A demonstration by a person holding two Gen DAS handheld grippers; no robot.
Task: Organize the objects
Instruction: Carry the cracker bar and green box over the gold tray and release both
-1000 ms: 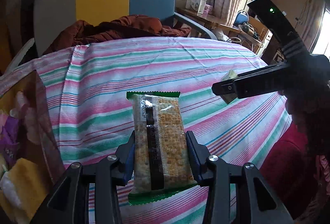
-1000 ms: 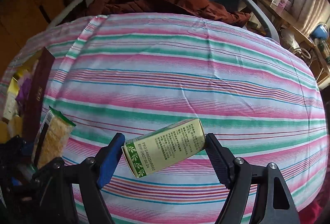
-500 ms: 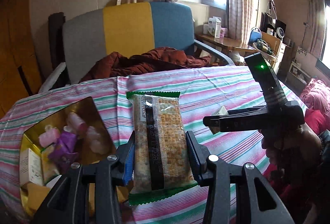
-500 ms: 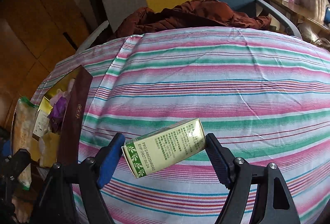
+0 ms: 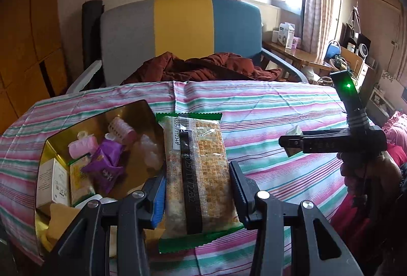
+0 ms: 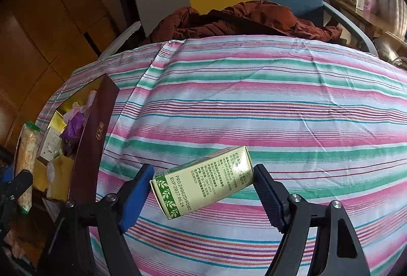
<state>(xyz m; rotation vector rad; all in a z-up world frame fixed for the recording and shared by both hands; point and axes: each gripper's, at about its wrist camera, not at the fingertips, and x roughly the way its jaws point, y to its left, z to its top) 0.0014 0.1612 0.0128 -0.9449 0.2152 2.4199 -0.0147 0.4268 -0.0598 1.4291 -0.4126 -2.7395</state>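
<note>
The work surface is a table under a pink, green and white striped cloth [image 6: 254, 108], with a grey, yellow and blue armchair [image 5: 183, 24] behind it carrying a rust-brown garment [image 5: 203, 67].

My left gripper [image 5: 197, 189] is clamped across the width of a clear-wrapped cracker packet [image 5: 197, 169] with green crimped ends. The blue-padded finger bears on one long edge and the ribbed black finger on the other. Gripping the long sides keeps the flat packet level and leaves its far end free to lead into a container. The packet is held above the cloth, just beside the right edge of the gold-lined box.

My right gripper [image 6: 203, 189] is closed on a pale green carton [image 6: 203, 180] printed with a leaf band and date codes. The carton sits skewed between the fingers, near end low and far end high. I judge this grip adequate for carrying but prone to pivoting. It is held above the cloth, well apart from the box.

The gold-lined box [image 5: 43, 174] stands at the left end of the table, its maroon wall [image 6: 95, 133] facing my right side. It already contains pink hair rollers [image 5: 122, 127], a purple sachet [image 5: 106, 166] and a small white carton [image 5: 58, 184]. I judge the box to be the collection point. The packet is nearer and would go in first.
</note>
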